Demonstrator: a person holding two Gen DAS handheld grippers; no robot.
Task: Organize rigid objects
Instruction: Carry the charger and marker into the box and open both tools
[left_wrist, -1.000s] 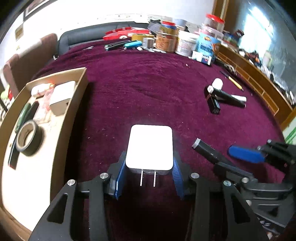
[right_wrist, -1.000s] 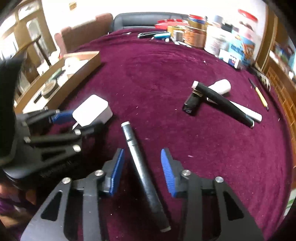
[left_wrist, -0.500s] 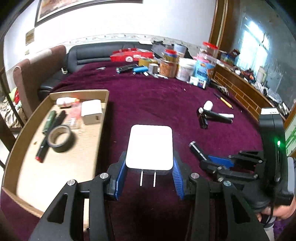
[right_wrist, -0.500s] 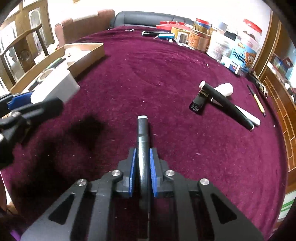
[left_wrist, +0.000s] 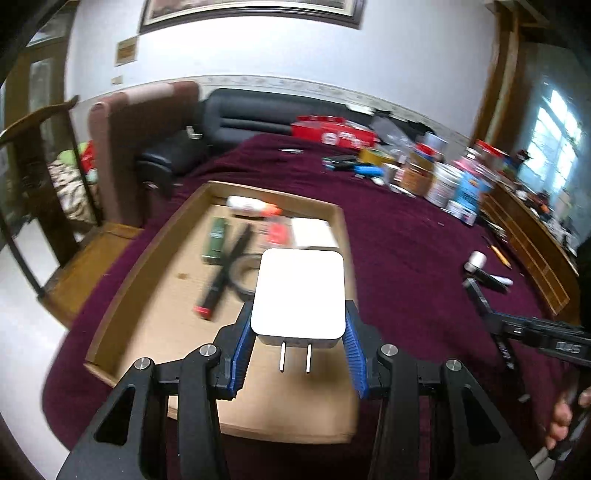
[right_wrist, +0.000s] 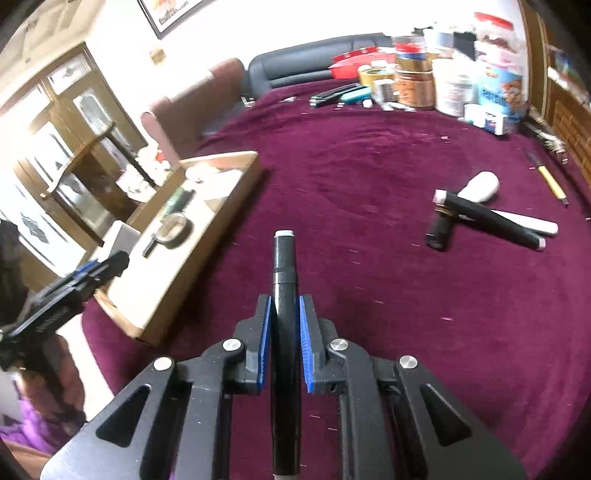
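Observation:
My left gripper (left_wrist: 297, 343) is shut on a white plug adapter (left_wrist: 300, 293), prongs toward the camera, and holds it above the near right part of a shallow cardboard tray (left_wrist: 122, 295). The tray holds a tape roll (left_wrist: 242, 275), black pens (left_wrist: 225, 273), a green tube (left_wrist: 216, 240), a white box (left_wrist: 314, 232) and a white bottle (left_wrist: 251, 205). My right gripper (right_wrist: 284, 325) is shut on a black marker (right_wrist: 283, 266) and holds it above the maroon tablecloth (right_wrist: 369, 184), right of the tray (right_wrist: 207, 229). The left gripper also shows at the left edge of the right wrist view (right_wrist: 88, 273).
A black pen, a black lighter-like piece and white tubes (right_wrist: 487, 218) lie on the cloth to the right. Cans, jars and boxes (right_wrist: 443, 85) crowd the far edge. A pencil (right_wrist: 550, 181) lies near the wooden rail. Chairs and a sofa (left_wrist: 155, 147) stand behind the table.
My left gripper carried the adapter left, from over the cloth to over the tray. My right gripper closed on the black marker and lifted it off the cloth.

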